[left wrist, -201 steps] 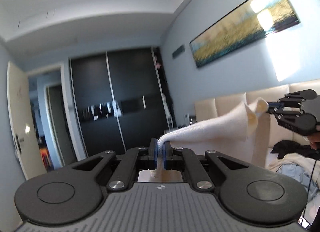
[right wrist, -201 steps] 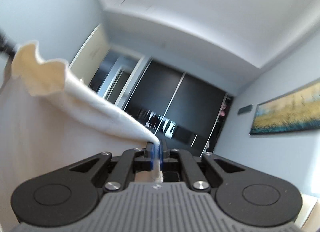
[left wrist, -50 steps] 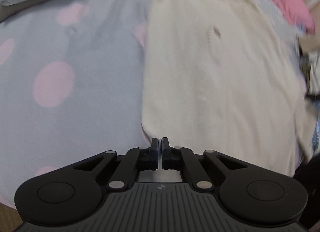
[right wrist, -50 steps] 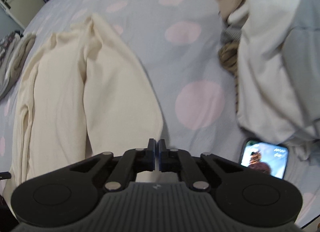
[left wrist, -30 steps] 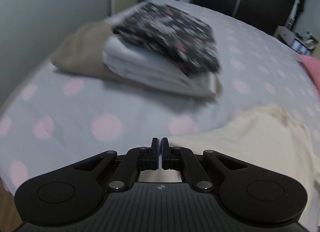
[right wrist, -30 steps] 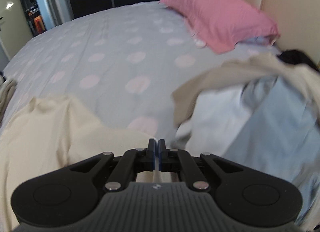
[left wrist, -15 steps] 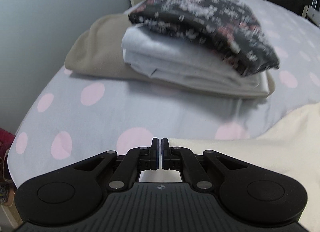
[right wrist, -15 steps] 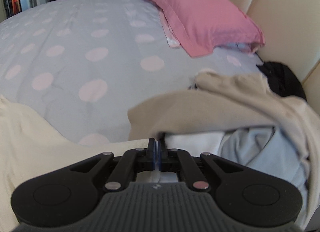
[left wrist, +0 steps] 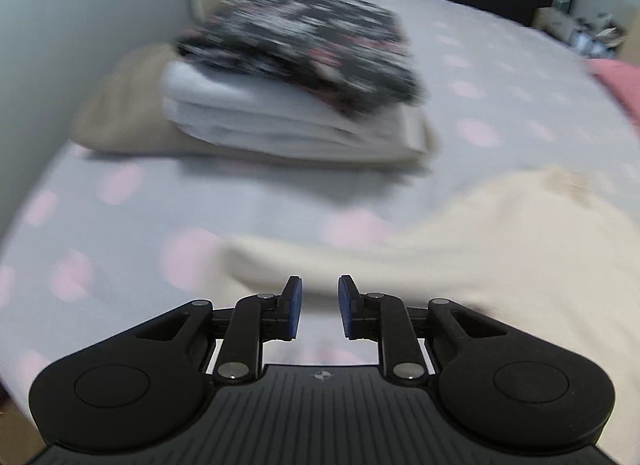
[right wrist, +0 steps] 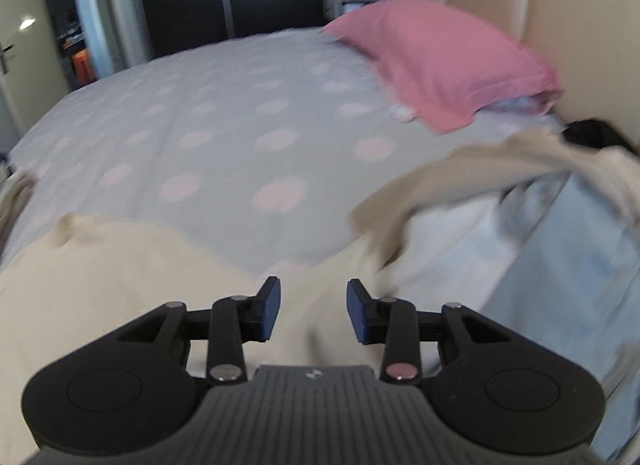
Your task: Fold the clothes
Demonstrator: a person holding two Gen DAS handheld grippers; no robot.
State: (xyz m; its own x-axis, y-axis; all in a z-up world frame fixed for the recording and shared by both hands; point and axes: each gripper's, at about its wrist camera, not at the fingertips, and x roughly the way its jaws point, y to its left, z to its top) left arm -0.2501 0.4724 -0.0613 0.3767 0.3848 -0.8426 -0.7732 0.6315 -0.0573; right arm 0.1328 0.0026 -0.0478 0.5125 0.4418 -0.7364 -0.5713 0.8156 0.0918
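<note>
A cream garment [left wrist: 480, 249] lies flat on the grey bed sheet with pink dots [left wrist: 120, 217]. My left gripper [left wrist: 319, 307] is open and empty, just above the garment's near left corner. In the right wrist view the same cream garment [right wrist: 120, 277] spreads to the lower left. My right gripper [right wrist: 313, 307] is open and empty, over the garment's near right edge.
A stack of folded clothes [left wrist: 296, 77] with a dark patterned piece on top sits at the far left by the wall. A pile of unfolded beige, white and light blue clothes [right wrist: 520, 217] lies right. A pink pillow [right wrist: 440, 61] rests by the headboard.
Both grippers held the cream garment up in the air, then laid it flat on the bed. Half a second ago both were shut; now both have opened and released it.
</note>
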